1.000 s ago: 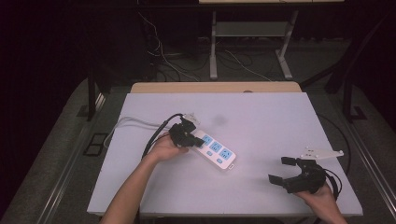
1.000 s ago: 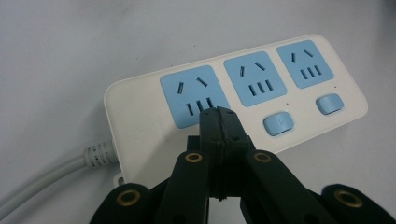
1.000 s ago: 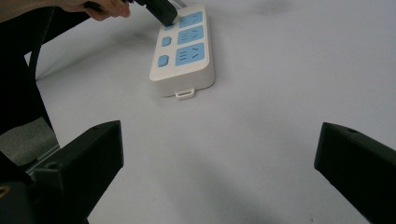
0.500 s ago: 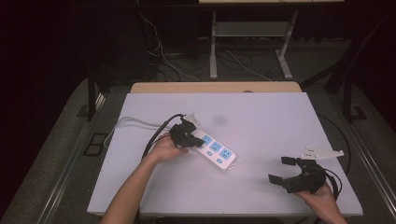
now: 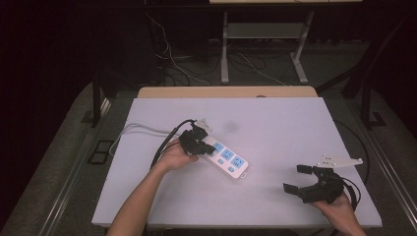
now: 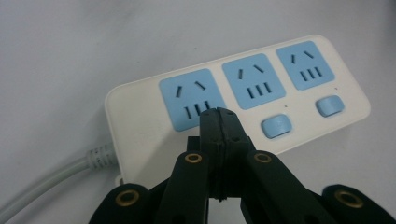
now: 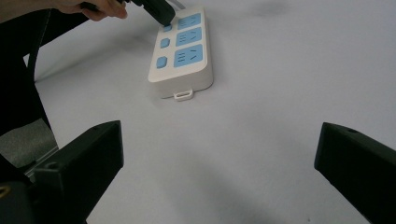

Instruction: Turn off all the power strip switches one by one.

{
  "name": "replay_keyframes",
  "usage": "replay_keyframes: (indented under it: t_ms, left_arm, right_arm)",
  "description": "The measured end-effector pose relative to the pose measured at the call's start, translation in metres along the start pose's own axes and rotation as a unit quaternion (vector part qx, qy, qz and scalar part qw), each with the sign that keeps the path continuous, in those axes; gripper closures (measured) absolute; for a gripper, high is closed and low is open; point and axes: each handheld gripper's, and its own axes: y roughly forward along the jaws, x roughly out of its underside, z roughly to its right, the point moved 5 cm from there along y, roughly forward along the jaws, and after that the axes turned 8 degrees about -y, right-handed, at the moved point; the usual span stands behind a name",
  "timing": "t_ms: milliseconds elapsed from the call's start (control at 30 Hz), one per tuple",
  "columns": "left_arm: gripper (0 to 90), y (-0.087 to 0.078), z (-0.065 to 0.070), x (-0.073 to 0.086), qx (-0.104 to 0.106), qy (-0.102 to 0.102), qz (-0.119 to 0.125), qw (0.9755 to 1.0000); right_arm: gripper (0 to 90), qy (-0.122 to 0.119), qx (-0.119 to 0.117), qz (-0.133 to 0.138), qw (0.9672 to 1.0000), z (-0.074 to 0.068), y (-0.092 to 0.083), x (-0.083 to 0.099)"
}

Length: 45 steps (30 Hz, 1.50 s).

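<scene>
The desk (image 5: 275, 118) is a pale grey-white surface, with a wooden edge along its far side. On it, left of centre, lies the power strip (image 5: 223, 157), a white bar set diagonally with three blue socket panels and three blue rocker switches (one beside each socket). No brand, label or other writing can be read on its casing in any view. Its grey-white cord (image 5: 135, 129) leaves the near-left end and runs toward the desk's left edge.

The left gripper (image 5: 195, 142) is held over the cord end of the strip. In the left gripper view its fingers (image 6: 219, 135) are pressed together with nothing between them, their tips resting at the lower edge of the first socket panel (image 6: 190, 98), beside the first switch; whether they press the switch itself cannot be told. A black cable (image 5: 164, 142) trails from this gripper over the desk.

The right gripper (image 5: 301, 178) lies near the desk's near-right corner, well apart from the strip, its fingers (image 7: 84, 163) spread wide and holding nothing. A small white bracket (image 5: 339, 161) sits just beyond it.
</scene>
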Motion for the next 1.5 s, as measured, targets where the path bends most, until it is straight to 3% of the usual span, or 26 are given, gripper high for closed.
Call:
replay_keyframes:
  t_ms: [100, 300, 733, 1067, 1200, 1400, 1500]
  left_arm:
    - [89.3, 0.001, 0.004, 0.0, 0.004, 0.01, -0.004, 0.9999]
    - [89.2, -0.003, 0.009, -0.004, 0.007, 0.013, 0.013, 0.9998]
    - [87.5, -0.037, 0.008, -0.002, -0.005, 0.0, 0.064, 0.9979]
    - [58.1, -0.062, 0.007, 0.004, -0.021, -0.025, 0.101, 0.9943]
    - [43.1, -0.079, 0.008, 0.013, -0.027, -0.046, 0.13, 0.99]
    - [13.5, -0.093, 0.008, 0.029, -0.021, -0.055, 0.141, 0.9882]
    - [5.8, -0.099, 0.007, 0.037, -0.025, -0.077, 0.149, 0.9855]
  right_arm:
    - [1.0, 0.001, 0.001, 0.001, 1.0, 0.001, 0.0, 0.0]
    - [1.0, 0.001, 0.001, 0.001, 1.0, 0.001, 0.0, 0.0]
    - [1.0, 0.002, 0.0, 0.0, 1.0, 0.0, 0.0, 0.0]
    - [1.0, 0.001, -0.002, 0.003, 1.0, -0.002, 0.0, -0.001]
    - [1.1, 0.003, -0.001, 0.004, 1.0, -0.002, 0.0, -0.001]
    - [1.0, 0.003, 0.0, 0.005, 1.0, -0.002, -0.001, -0.001]
    - [1.0, 0.004, 0.0, 0.005, 1.0, -0.002, -0.001, -0.001]
